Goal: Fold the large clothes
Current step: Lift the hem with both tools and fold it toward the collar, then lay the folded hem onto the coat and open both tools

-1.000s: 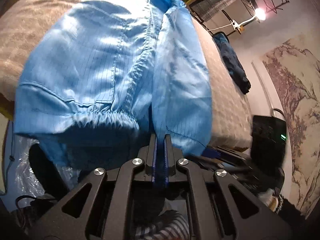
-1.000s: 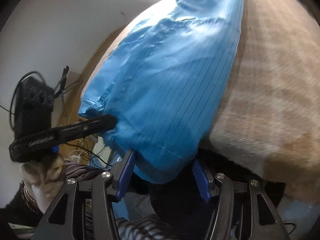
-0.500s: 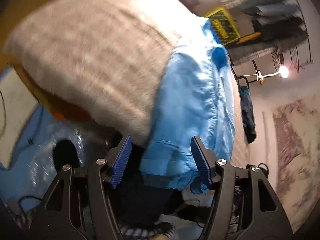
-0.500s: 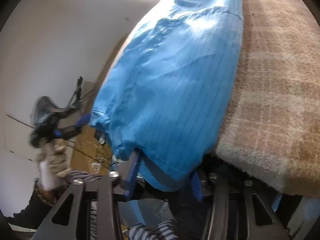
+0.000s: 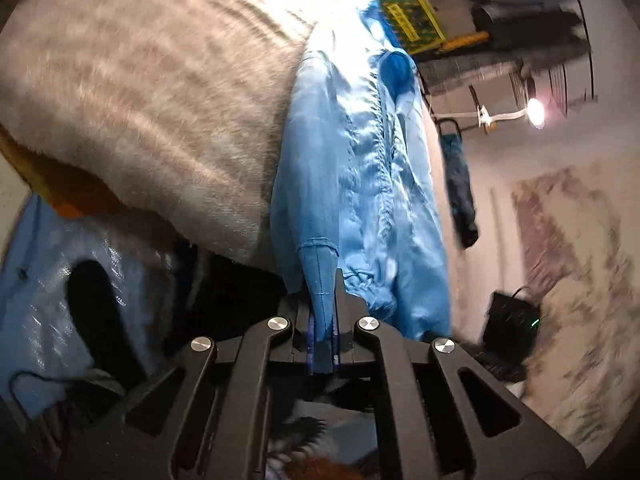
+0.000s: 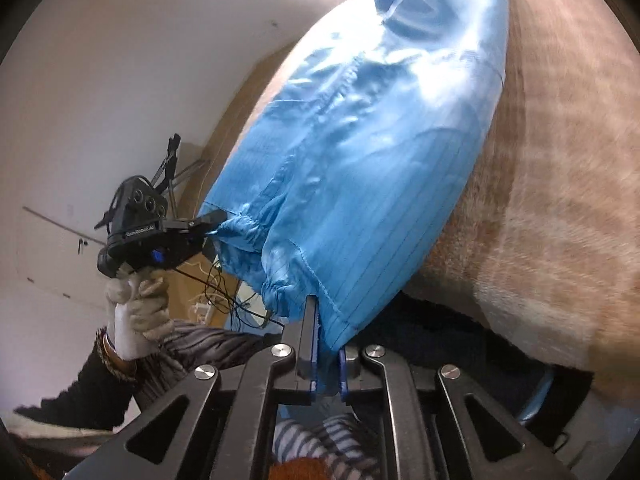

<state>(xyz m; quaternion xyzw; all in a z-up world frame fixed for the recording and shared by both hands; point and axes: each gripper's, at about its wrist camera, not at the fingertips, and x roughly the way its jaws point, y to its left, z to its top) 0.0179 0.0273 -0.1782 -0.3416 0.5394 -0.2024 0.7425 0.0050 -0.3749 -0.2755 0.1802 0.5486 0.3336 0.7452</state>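
The big shiny blue striped garment (image 5: pixel 360 184) lies on the fuzzy tan plaid blanket (image 5: pixel 160 92), and its bottom edge hangs off the blanket's near edge. Half a second ago the left gripper (image 5: pixel 323 320) had its blue pads wide apart around that edge. Now it is pinched tight on a fold of the blue cloth. The right gripper (image 6: pixel 326 356) was only part way closed then. Now it squeezes the garment's hem corner too. In the right wrist view, the left gripper sits at the garment's gathered cuff, held by a white-gloved hand (image 6: pixel 136 304), nearer the blanket than before.
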